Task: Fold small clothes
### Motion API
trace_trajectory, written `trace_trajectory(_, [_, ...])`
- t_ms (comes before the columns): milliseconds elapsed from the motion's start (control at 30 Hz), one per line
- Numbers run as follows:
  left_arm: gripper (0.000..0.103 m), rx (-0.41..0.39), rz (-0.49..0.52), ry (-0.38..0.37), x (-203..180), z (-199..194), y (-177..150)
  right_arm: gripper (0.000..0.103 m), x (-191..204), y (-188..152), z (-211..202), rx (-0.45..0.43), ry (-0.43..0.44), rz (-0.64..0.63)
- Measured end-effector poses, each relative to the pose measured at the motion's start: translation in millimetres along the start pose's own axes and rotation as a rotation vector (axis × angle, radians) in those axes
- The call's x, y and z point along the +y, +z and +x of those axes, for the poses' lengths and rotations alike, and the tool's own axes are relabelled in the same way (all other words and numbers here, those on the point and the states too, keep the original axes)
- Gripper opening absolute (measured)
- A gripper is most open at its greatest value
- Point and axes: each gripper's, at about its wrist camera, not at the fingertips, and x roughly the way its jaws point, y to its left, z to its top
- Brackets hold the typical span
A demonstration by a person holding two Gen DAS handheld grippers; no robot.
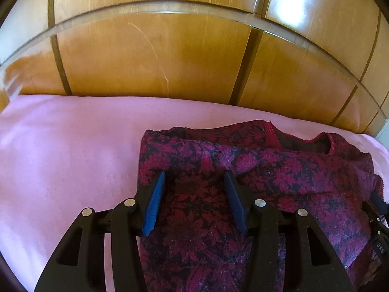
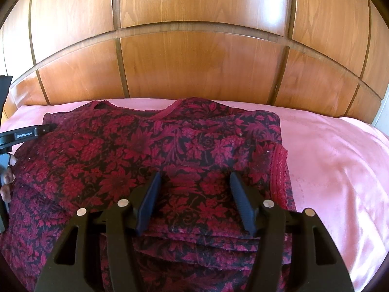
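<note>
Right wrist view: one garment (image 2: 170, 150), dark fabric printed with red and magenta flowers, lying on a pink sheet (image 2: 340, 170). Neckline with scalloped red trim points toward the wooden headboard (image 2: 194, 68). A sleeve edged in red lace (image 2: 279, 172) is turned in over the garment's right side. Near the camera the cloth shows several stacked layers, their edges running across between the tongs.

Right gripper (image 2: 194, 180): black frame, dark ribbed fingers (image 2: 148, 206). Tongs spread wide, poised over the folded part of the garment, nothing held between them. Whether the tips touch the cloth cannot be told.

Left gripper (image 1: 194, 180): black frame, blue ribbed fingers (image 1: 153, 206). Tongs likewise spread wide, over the left portion of the garment (image 1: 255, 182), nothing clamped. In the left wrist view the garment's left edge runs just beside the left-hand finger, pink sheet (image 1: 60, 170) beyond it.

Cross-sightings: the left gripper's arm, bearing small white lettering, enters the right wrist view at the far left edge (image 2: 29, 133), with fingertips of the person's hand (image 2: 7, 177) just below it. Part of the right gripper shows at the right edge of the left wrist view (image 1: 378, 219).

Surroundings: panelled glossy wooden headboard (image 1: 170, 60) behind the bed, divided by dark strips.
</note>
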Motion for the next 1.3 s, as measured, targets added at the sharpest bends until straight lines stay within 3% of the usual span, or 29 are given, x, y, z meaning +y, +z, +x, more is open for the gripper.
trace_trajectory(167, [0.05, -0.038, -0.013, 0.064, 1.1, -40.5, -18.3, 0.059, -1.1, -0.4, 0.1, -0.004, 0.009, 0.008])
trace_trajectory(433, [0.05, -0.126, 0.02, 0.074, -5.4, -109.4, -72.1, 0.059, -0.7, -0.1, -0.3, -0.012, 0.003, 0.001])
trace_trajectory(567, [0.058, -0.142, 0.03, 0.077, -9.7, -127.5, -95.6, 0.06, 2.0, -0.7, -2.1, -0.015, -0.008, -0.006])
trace_trajectory(833, [0.058, -0.133, 0.01, 0.071, -6.5, -149.8, -129.9, 0.063, 7.0, -0.4, -4.0, -0.013, -0.05, -0.028])
trace_trajectory(933, [0.058, -0.143, 0.013, 0.071, -4.4, -153.3, -131.2, 0.066, 7.6, 1.4, -7.1, -0.003, -0.071, -0.037])
trace_trajectory(1033, [0.058, -0.158, 0.035, 0.075, -5.8, -156.6, -129.6, 0.08, 3.9, 5.9, -18.8, 0.008, -0.089, -0.014])
trace_trajectory(1300, [0.058, -0.155, 0.054, 0.079, -7.4, -135.5, -104.6, 0.084, -32.3, 1.3, -50.8, 0.007, -0.066, 0.127])
